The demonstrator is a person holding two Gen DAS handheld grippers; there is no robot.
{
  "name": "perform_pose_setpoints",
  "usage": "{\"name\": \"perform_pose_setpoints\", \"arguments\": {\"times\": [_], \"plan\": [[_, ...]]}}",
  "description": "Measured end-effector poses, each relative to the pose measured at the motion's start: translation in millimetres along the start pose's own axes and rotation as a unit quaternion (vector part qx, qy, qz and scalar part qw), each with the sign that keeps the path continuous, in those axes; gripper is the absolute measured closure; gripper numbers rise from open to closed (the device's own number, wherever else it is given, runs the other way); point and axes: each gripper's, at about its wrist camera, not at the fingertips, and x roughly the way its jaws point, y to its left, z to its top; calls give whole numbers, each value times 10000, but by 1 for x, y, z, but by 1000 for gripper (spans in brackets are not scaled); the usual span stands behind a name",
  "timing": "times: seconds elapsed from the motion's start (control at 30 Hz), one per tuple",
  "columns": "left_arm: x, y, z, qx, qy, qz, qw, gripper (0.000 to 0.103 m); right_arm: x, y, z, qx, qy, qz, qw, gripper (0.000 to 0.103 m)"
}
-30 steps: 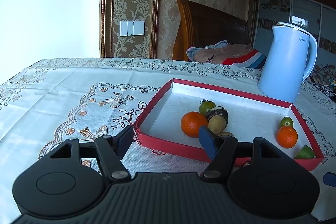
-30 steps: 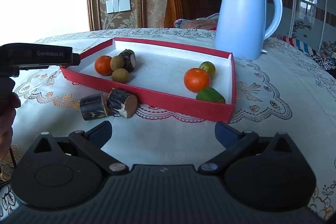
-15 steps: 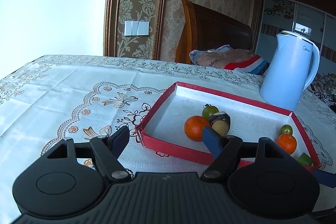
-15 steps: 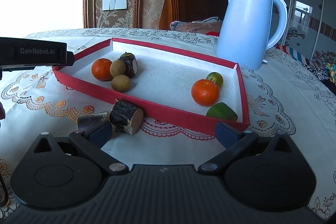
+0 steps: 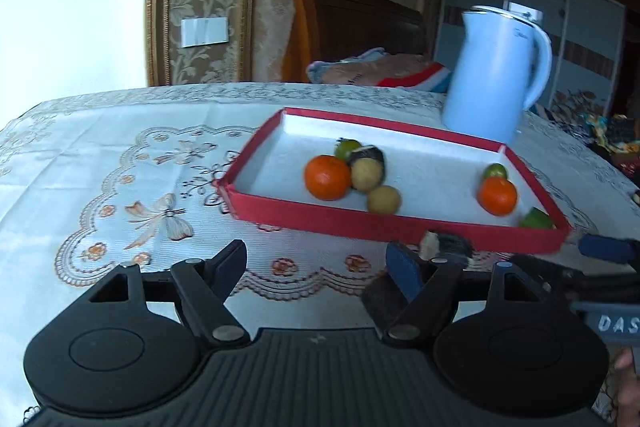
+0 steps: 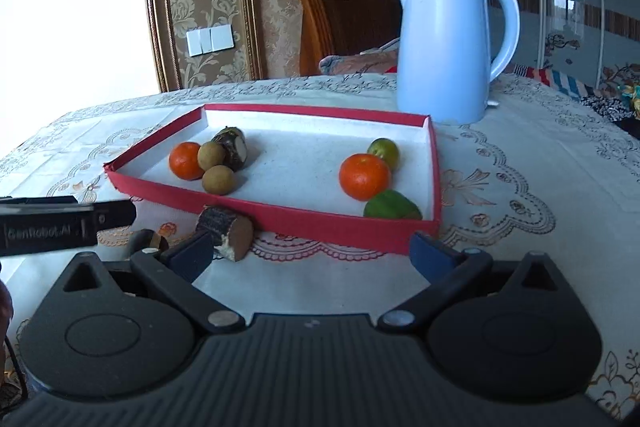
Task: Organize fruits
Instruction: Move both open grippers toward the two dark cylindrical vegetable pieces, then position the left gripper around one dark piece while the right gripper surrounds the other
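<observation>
We see a patterned-wallpaper room, a lace-clothed counter (image 6: 520, 187), a blue kettle (image 6: 448, 47), then the red tray (image 6: 280, 221) holding oranges (image 6: 364, 175), limes and longans. Both our grippers' fingers (image 6: 190, 253) spread apart, empty.

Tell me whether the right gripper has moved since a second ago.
Yes. The right gripper has moved forward toward the red tray: the tray's near wall now sits just beyond its open fingertips, and the kettle looms larger.
</observation>
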Motion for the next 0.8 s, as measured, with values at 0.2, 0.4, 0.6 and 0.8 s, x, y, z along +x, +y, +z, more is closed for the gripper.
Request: {"name": "perform_pose_setpoints", "arguments": {"times": [0.2, 0.4, 0.6, 0.8], "plan": [[5, -24, -8, 669, 66, -24, 9977, 26, 3, -14, 0, 257, 30, -100, 9996, 0], [4, -26, -10, 775, 126, -393, 9961, 26, 8, -22, -2, 486, 150, -53, 9987, 0], [12, -38, -14, 1097, 312, -293, 9930, 26, 9, -30, -2, 720, 147, -90, 9973, 0], [20, -31, -13, 911, 451, 46, 9948, 28, 10, -25, -3, 593, 205, -32, 9980, 0]]}}
